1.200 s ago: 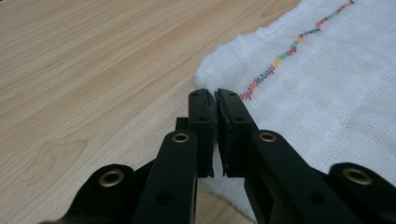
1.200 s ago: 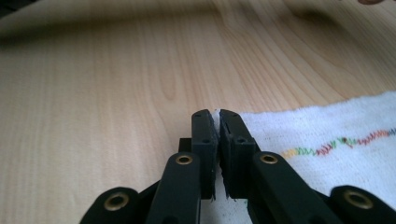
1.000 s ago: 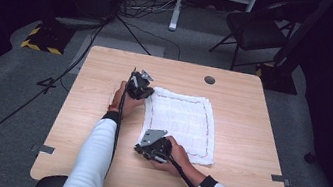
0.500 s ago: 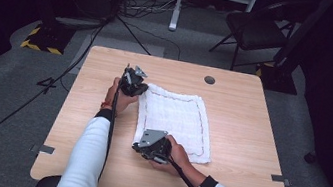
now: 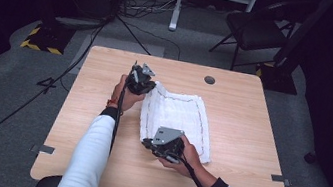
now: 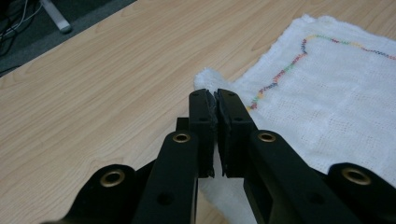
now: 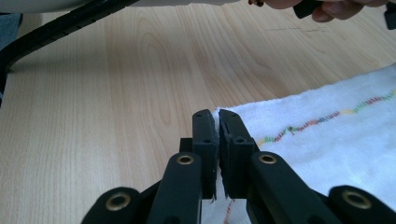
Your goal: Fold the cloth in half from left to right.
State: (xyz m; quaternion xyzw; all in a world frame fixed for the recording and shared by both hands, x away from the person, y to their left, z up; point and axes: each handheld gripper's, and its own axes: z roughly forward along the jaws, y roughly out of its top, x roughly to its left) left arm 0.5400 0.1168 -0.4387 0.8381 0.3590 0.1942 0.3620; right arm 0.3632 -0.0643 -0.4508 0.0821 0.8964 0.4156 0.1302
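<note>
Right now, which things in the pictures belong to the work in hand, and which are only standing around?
Part of the work:
- white cloth, pinched at two corners
- left gripper, jaws shut on the cloth
- right gripper, jaws shut on the cloth
- table

Only standing around:
- black chair
- cables on the floor

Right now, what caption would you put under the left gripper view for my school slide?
Left claw pinching a corner of the white towel with its rainbow stitching, above the wooden table.
</note>
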